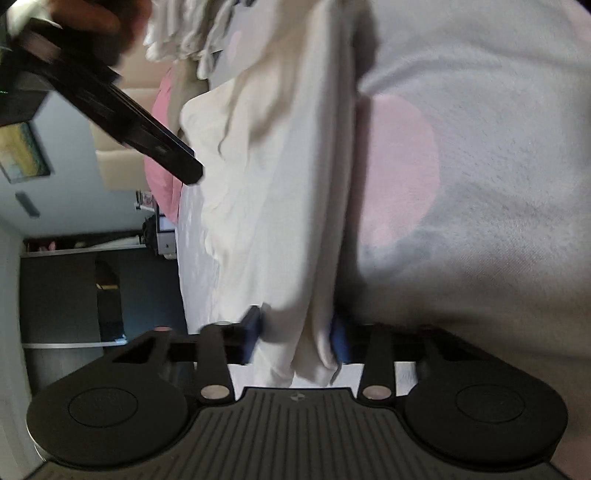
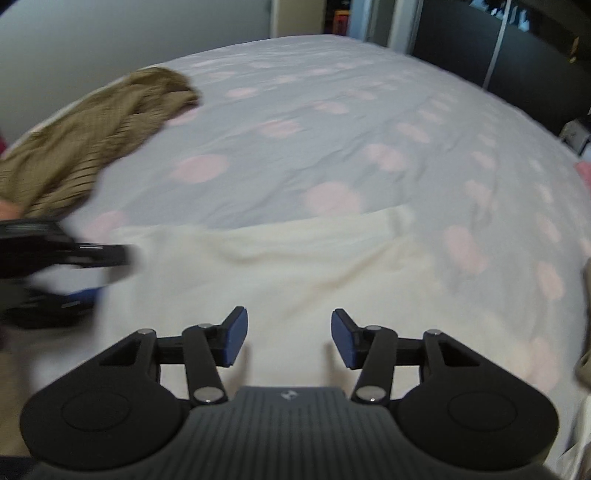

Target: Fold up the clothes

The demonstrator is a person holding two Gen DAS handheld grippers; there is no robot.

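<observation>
A cream garment [image 1: 280, 184] lies on the bed, and a bunched fold of it runs between the blue pads of my left gripper [image 1: 295, 336]. Both pads touch the fold, so the gripper is shut on it. In the right wrist view the same cream garment [image 2: 295, 266] is spread flat. My right gripper [image 2: 289, 338] hovers open above its near part with nothing between the pads. The left gripper [image 2: 74, 254] shows blurred at the garment's left edge. One black finger [image 1: 166, 155] of the right gripper reaches in from the upper left of the left wrist view, held by a hand [image 1: 92, 18].
The bed carries a pale bedspread with pink dots [image 2: 332, 110]. A crumpled brown garment [image 2: 92, 125] lies at its far left. A pink pillow [image 1: 160, 155] and more light cloth [image 1: 177, 37] lie beyond the cream garment. Dark cupboards [image 2: 517, 48] stand past the bed.
</observation>
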